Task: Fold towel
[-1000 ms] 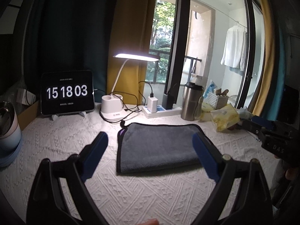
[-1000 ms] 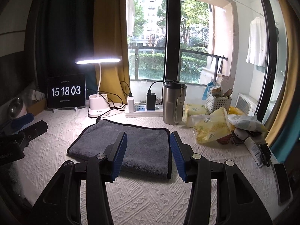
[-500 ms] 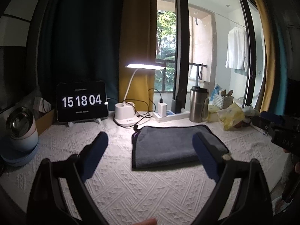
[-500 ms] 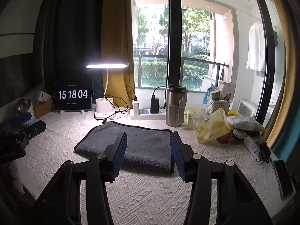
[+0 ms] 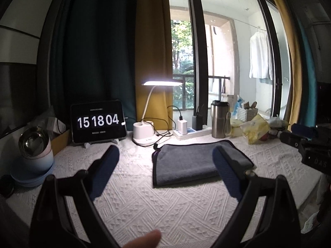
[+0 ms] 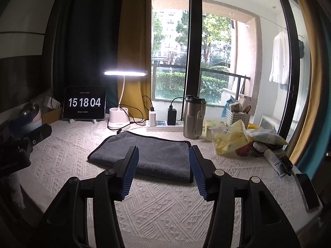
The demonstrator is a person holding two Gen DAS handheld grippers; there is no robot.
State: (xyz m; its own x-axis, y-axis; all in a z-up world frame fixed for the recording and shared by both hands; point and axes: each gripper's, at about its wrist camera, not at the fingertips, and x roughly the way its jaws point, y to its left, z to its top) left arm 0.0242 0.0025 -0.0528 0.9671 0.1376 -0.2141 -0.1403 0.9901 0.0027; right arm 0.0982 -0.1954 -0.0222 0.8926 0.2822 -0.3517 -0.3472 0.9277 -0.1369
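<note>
Right wrist view: the folded grey towel (image 6: 153, 155) lies flat mid-counter (image 6: 165, 206), bare cloth around its edges. Right gripper (image 6: 163, 157) and left gripper (image 5: 165, 159) hover with fingers spread, empty.

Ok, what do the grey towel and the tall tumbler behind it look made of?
Towel: soft plush cloth, probably microfibre, judging by its matte, fuzzy nap and dark stitched edging. Tumbler: apparently brushed stainless steel, given its dull silver sheen; the dark lid looks plastic.
</note>
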